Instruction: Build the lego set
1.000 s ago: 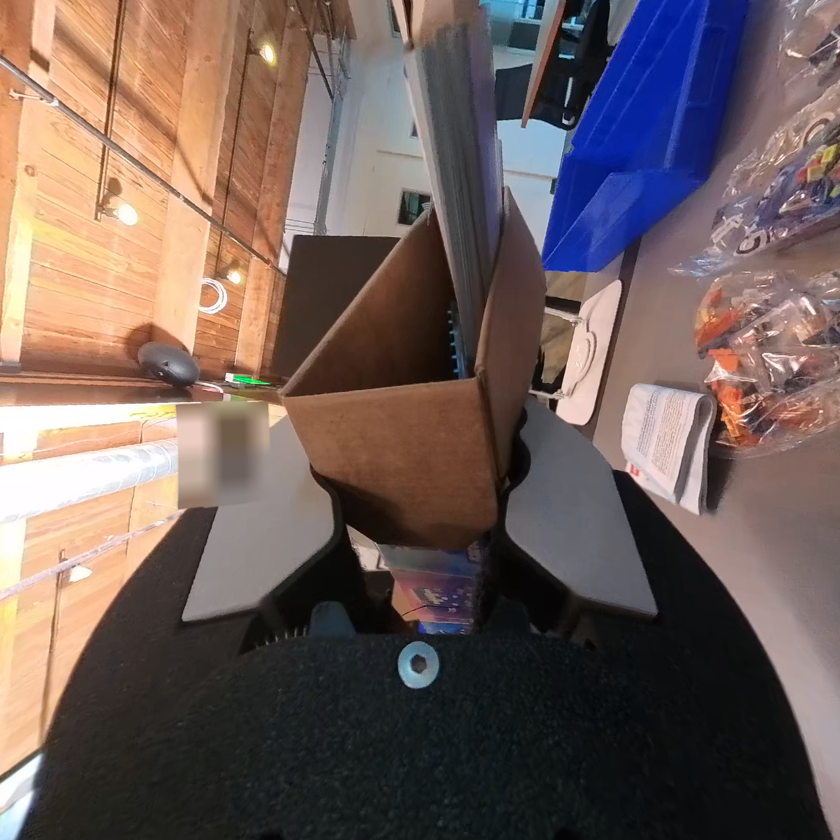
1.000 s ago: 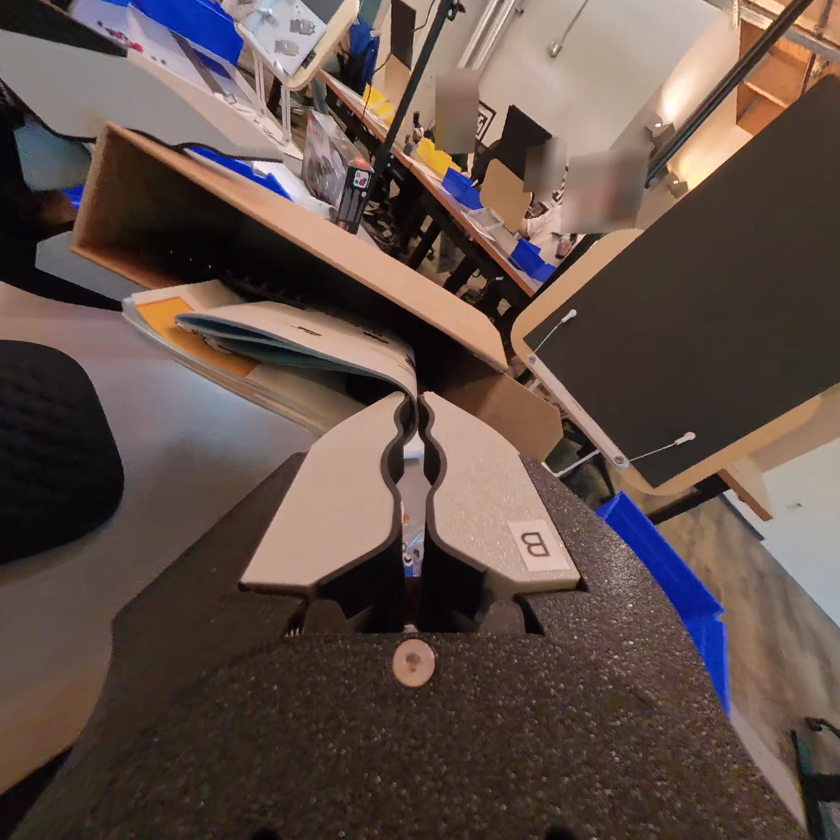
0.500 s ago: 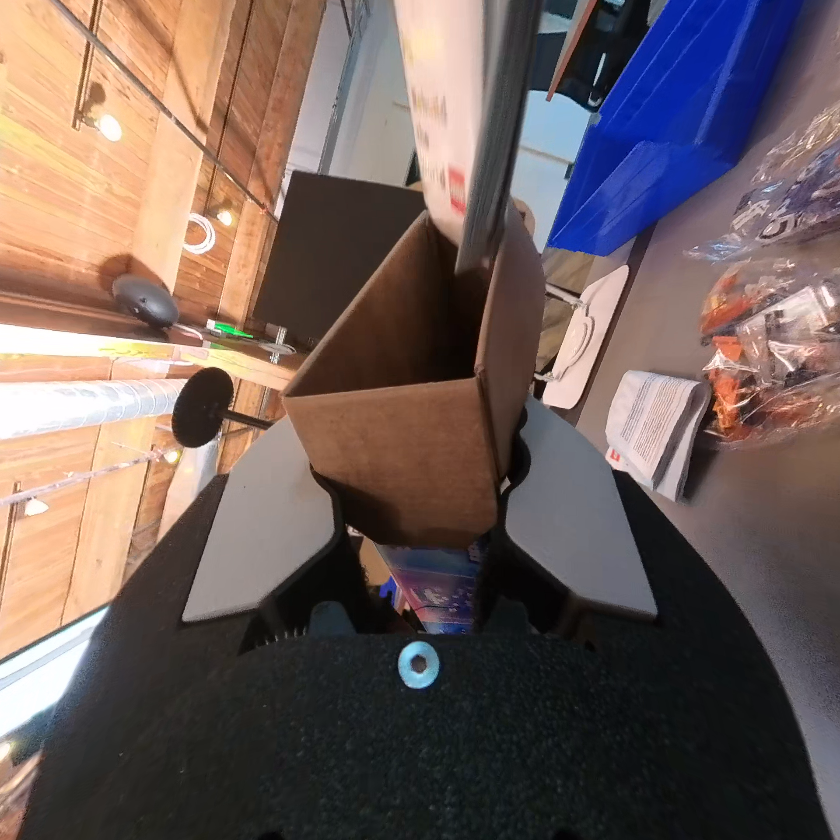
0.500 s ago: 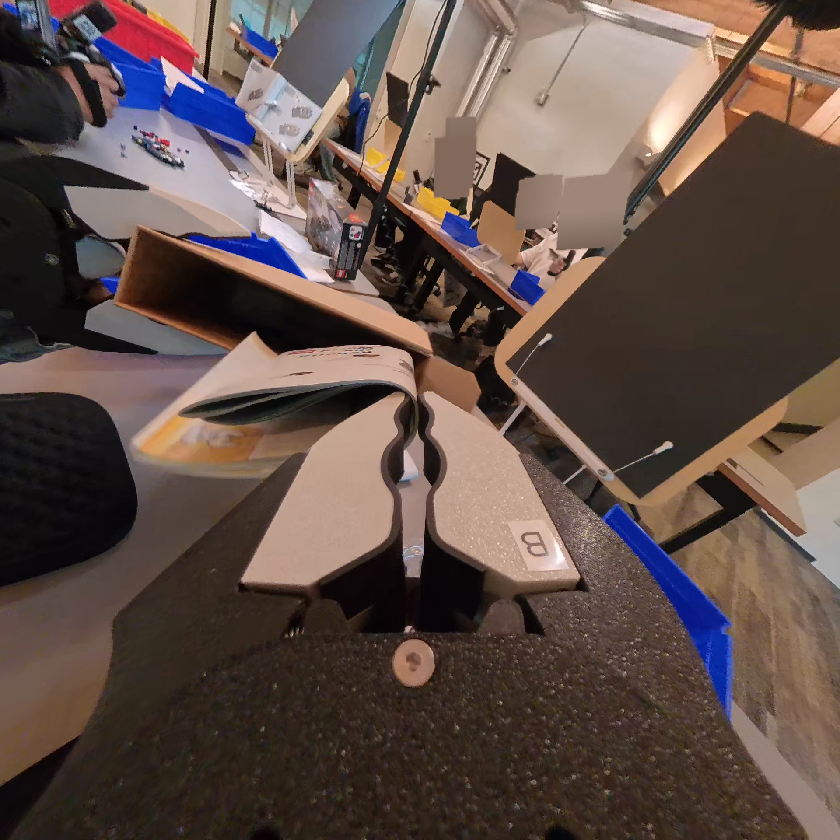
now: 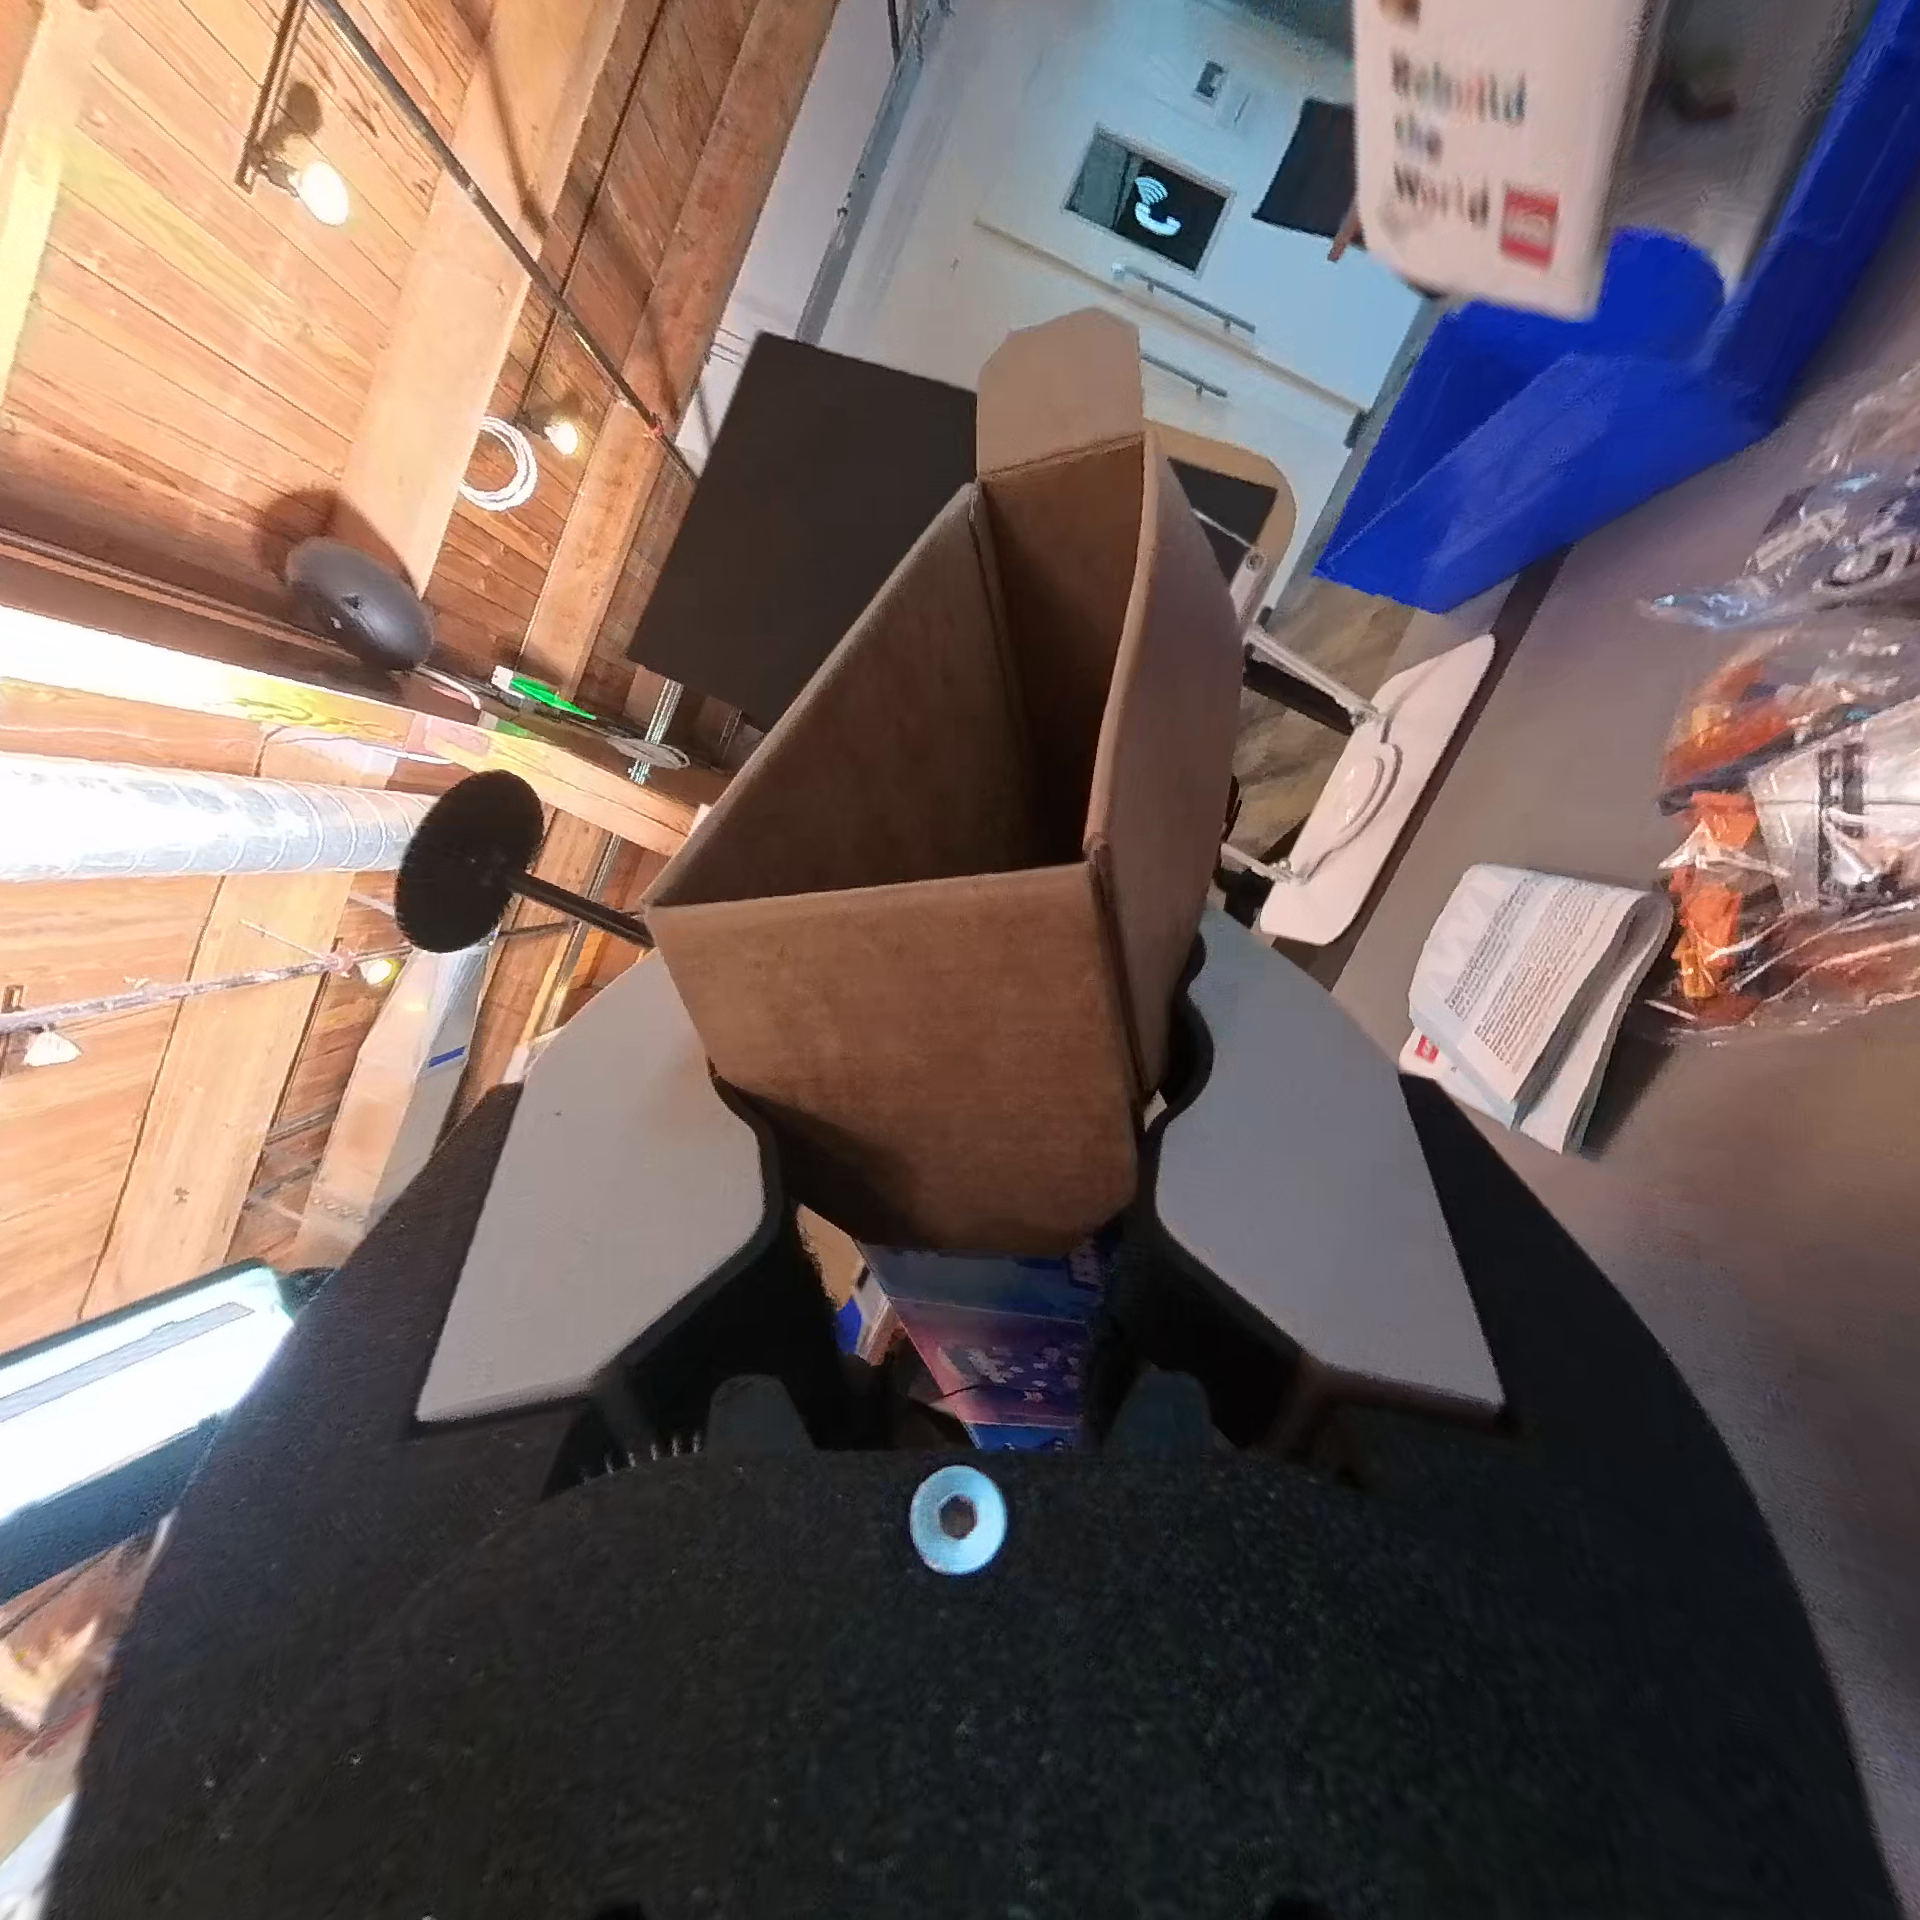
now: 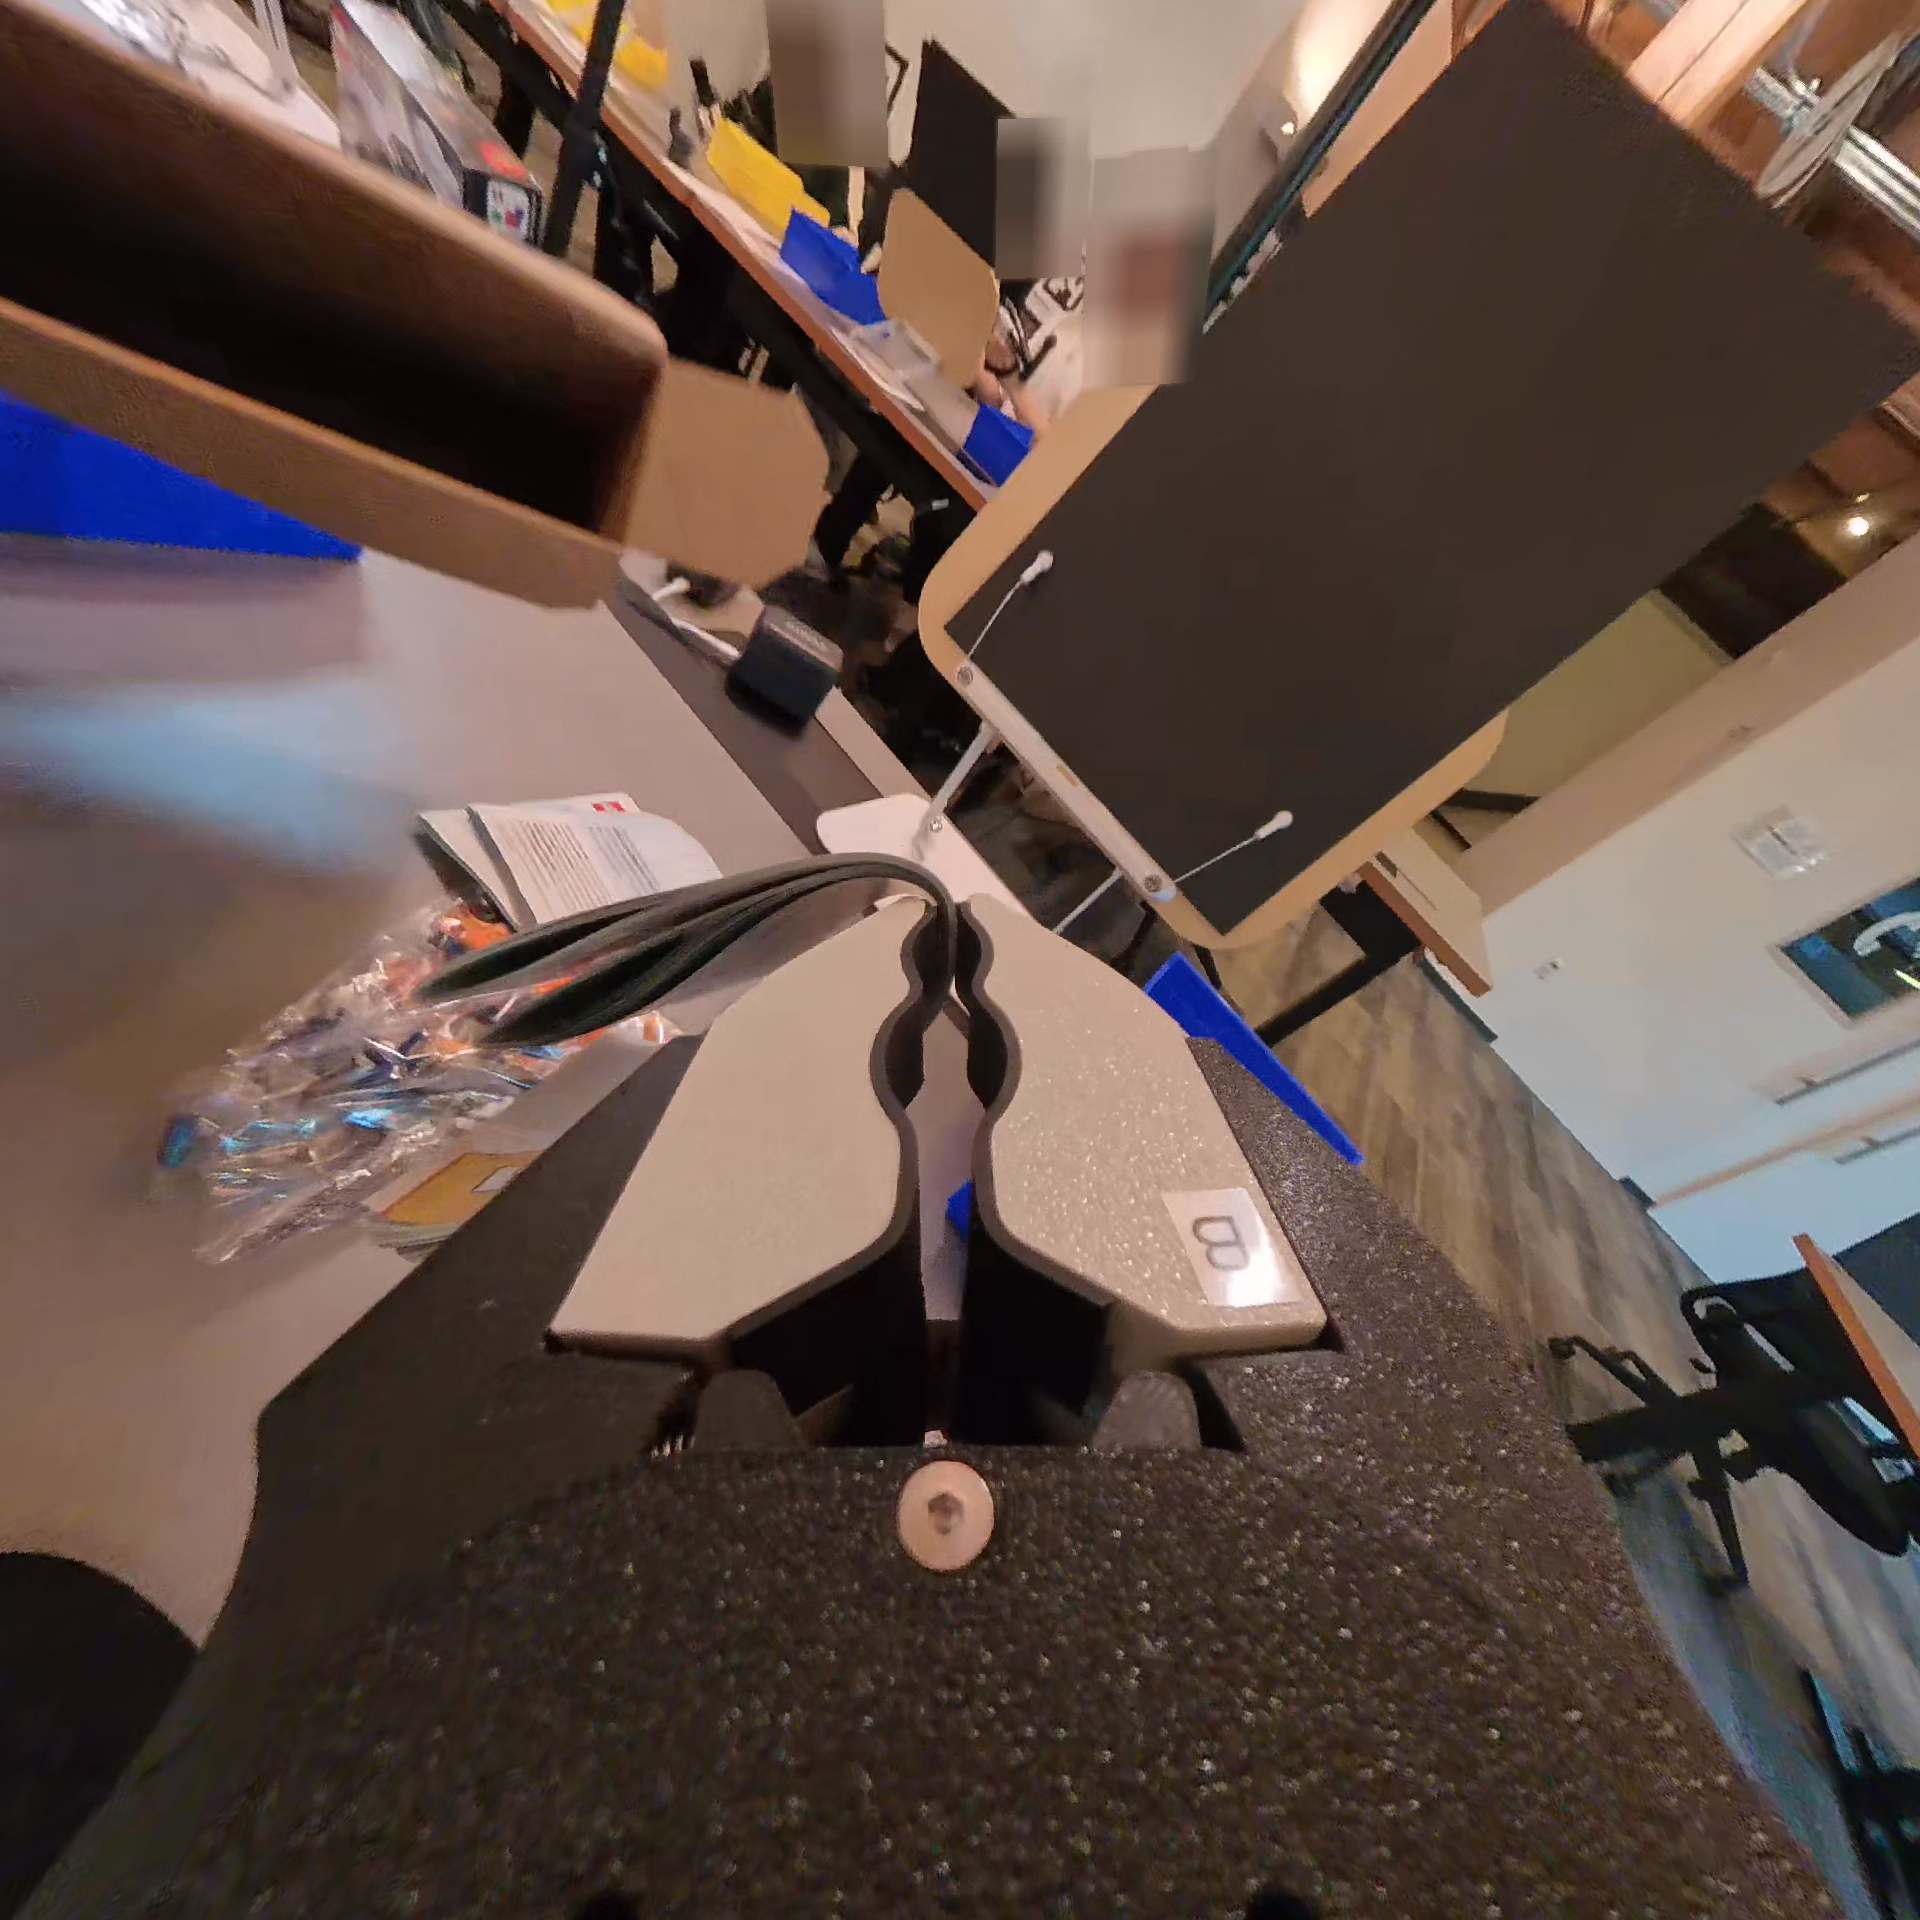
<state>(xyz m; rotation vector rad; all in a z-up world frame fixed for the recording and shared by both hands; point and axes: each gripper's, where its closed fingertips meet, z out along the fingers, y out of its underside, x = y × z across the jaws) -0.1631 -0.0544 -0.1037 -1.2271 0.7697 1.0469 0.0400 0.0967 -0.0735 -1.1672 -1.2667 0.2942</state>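
My left gripper is shut on an open brown cardboard box and holds it tilted above the table, one pad on each side wall. What shows of the box's inside is bare. The box also shows at the upper left of the right wrist view. My right gripper is shut on the folded edge of a bundle of booklets, which droops to the left, clear of the box. The bundle's white cover shows at the top right of the left wrist view.
Another booklet and clear bags of small coloured pieces lie on the grey table. A blue bin stands behind them. A black panel on a white stand rises past the table's edge. Left tips to right tips: about 25 centimeters.
My right gripper has drawn the booklets out of the box's mouth and carried them away from it. The left gripper keeps its hold on the box, which has tipped a little.
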